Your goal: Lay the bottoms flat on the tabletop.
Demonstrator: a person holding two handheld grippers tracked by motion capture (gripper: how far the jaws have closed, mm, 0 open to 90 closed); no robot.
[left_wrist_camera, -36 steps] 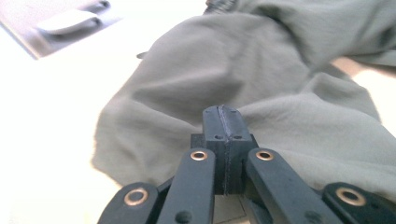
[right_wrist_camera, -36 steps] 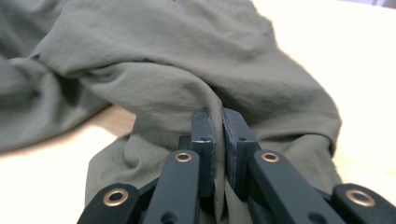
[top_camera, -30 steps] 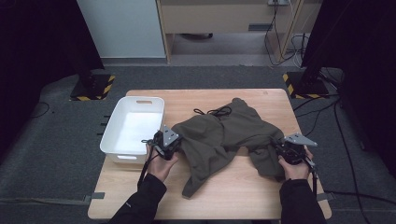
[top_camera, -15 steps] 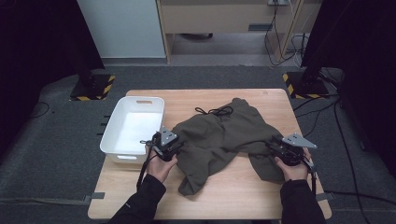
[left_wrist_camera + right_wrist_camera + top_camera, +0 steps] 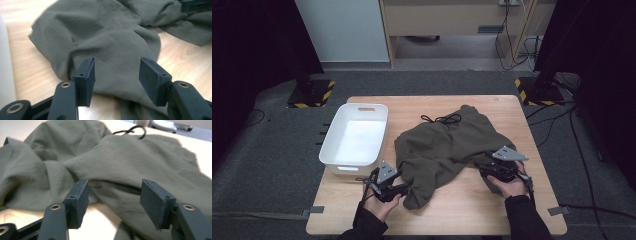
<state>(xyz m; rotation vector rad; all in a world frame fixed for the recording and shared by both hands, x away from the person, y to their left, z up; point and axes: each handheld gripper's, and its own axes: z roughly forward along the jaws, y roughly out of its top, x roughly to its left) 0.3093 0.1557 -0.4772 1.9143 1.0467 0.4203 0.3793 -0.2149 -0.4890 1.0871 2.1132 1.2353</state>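
The limp, light olive garment [image 5: 447, 147] lies just ahead of the half-open, empty left claw [image 5: 116, 75] and right claw [image 5: 113, 197], whose jaws have just been opening; pinch a bunched fold.

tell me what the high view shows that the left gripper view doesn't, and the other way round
High view alone: the whole white tub at the table's left, the black drawstring at the garment's far edge, the person's forearms, and the floor with cables around the wooden table.

Left gripper view alone: a close look at the left gripper, its jaws standing apart after just opening, with no cloth between the pads, and the fine creases of the fabric just ahead.

Both: the olive-green garment crumpled on the table, and part of the right gripper at its far side.
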